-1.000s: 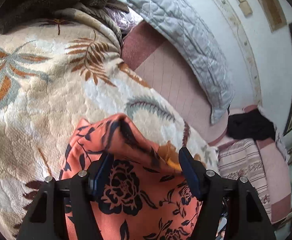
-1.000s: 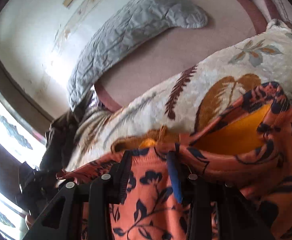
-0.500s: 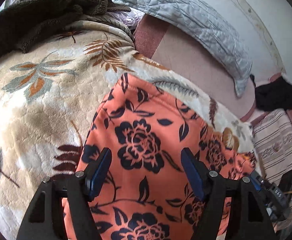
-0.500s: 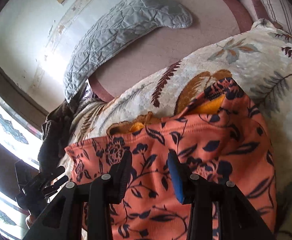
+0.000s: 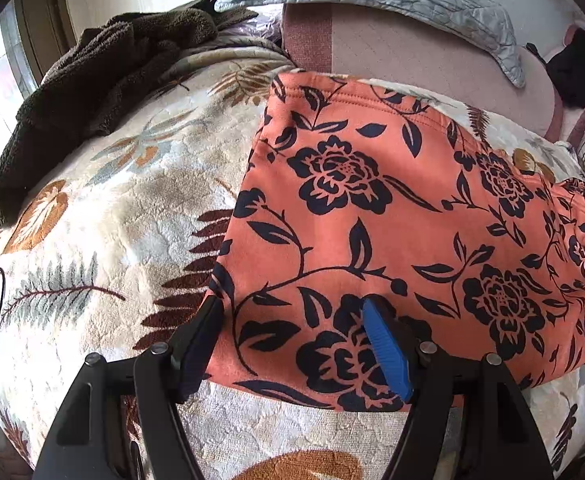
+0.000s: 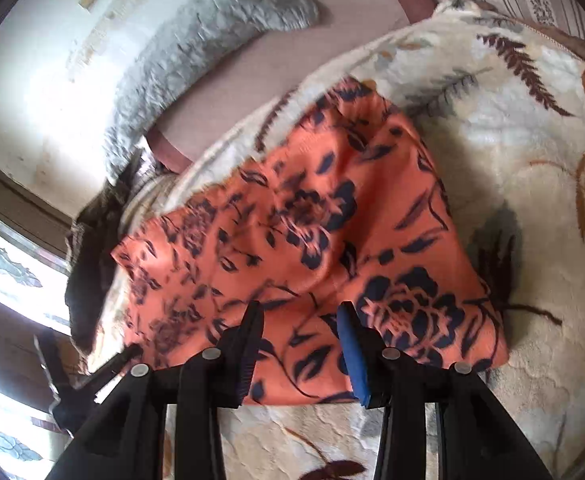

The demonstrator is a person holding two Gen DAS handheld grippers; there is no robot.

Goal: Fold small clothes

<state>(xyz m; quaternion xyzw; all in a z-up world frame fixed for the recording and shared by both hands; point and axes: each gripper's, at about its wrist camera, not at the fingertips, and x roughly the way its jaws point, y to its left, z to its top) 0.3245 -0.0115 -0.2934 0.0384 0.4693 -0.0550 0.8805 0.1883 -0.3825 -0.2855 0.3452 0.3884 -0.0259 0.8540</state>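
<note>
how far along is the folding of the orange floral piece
Done: the orange floral garment lies doubled over and flat on the leaf-print blanket. In hand: nothing; the left gripper and right gripper are open above its near edge. Left: probably another fold; the dark brown garment lies unfolded.

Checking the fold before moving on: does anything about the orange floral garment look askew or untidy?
The orange floral garment lies mostly flat on the blanket, but its right end is bunched and rumpled.
</note>
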